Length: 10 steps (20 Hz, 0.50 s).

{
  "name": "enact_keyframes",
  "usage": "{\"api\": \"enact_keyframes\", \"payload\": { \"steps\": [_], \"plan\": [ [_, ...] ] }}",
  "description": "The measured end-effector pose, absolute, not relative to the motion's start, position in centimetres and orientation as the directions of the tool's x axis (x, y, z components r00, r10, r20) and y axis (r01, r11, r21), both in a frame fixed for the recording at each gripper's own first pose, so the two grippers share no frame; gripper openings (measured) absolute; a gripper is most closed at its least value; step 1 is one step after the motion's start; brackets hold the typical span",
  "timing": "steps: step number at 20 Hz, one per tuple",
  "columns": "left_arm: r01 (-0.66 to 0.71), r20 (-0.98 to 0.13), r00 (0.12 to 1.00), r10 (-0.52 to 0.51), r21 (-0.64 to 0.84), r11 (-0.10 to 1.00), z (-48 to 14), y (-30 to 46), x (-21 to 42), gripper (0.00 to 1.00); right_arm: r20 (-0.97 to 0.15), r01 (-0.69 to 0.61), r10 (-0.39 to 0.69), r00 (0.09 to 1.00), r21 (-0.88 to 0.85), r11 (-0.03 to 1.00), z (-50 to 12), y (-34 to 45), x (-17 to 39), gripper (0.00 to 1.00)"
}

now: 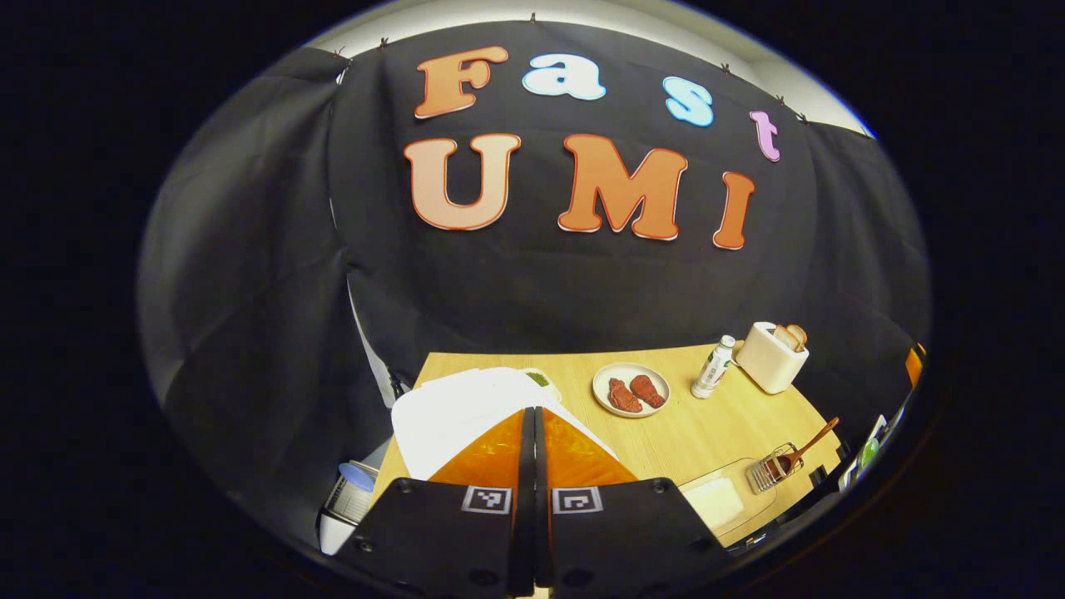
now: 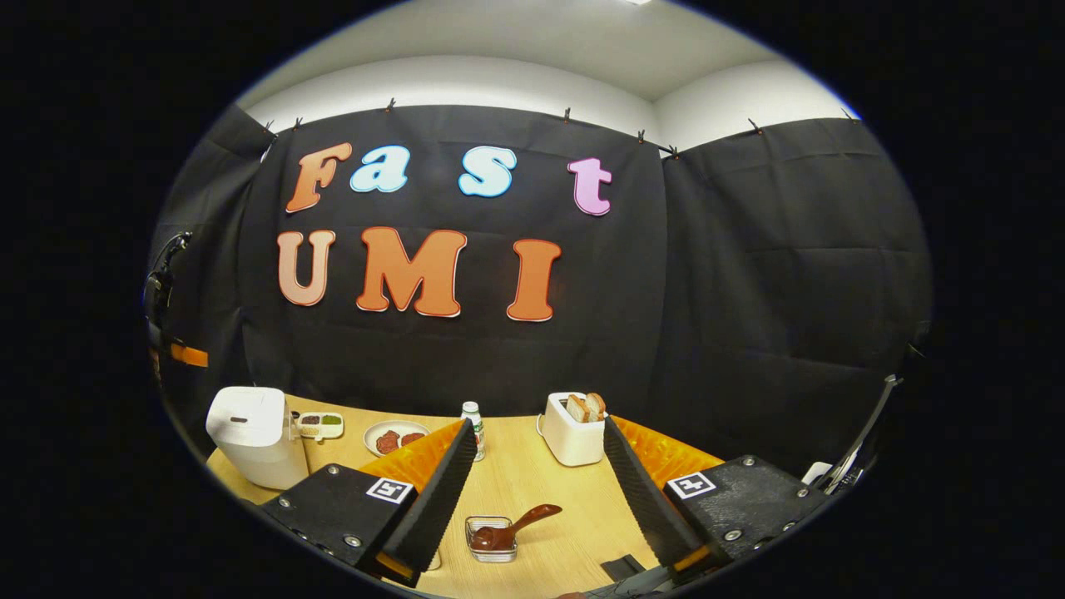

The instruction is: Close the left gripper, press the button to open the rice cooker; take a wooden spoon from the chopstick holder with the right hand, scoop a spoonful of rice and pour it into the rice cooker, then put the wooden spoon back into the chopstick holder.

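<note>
Fingers of the left gripper [image 1: 532, 416] are pressed together above the white cooker [image 1: 453, 412], lid down, so bring the joined tips squarely onto its button, while the right gripper [image 2: 539, 466], fingers spread and holding nothing, waits above the spoon [image 2: 520, 526] in its holder [image 2: 491, 538].

Bare table [image 2: 532, 491] lies between toaster [image 2: 572, 428] and spoon [image 2: 520, 526].

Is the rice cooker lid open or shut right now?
Shut. The rice cooker shows a flat closed top, and the shut left gripper hangs just above it.
</note>
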State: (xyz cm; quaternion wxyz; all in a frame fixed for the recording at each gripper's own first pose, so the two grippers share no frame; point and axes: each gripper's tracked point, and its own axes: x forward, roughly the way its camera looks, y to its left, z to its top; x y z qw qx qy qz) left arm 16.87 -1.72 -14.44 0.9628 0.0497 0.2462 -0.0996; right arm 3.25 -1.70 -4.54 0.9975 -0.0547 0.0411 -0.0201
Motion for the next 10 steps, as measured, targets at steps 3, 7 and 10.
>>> {"api": "enact_keyframes", "payload": {
  "steps": [3, 7, 10],
  "plan": [
    [0.223, -0.551, 0.817, -0.173, 0.025, 0.974, -18.0, -2.0, 18.9, 0.05, -0.115, 0.051, -0.065, 0.991, -0.124, 0.991, -5.5, -2.2, 3.6, 0.95],
    [0.201, -0.611, 0.774, -0.164, -0.009, 0.98, -21.8, -1.3, 20.1, 0.04, -0.12, 0.053, -0.07, 0.99, -0.135, 0.989, -5.2, -2.1, 4.1, 0.96],
    [0.187, -0.637, 0.754, -0.158, -0.022, 0.982, -23.5, -0.9, 20.2, 0.04, -0.12, 0.053, -0.07, 0.99, -0.132, 0.99, -5.1, -1.9, 4.3, 0.96]
  ]
}}
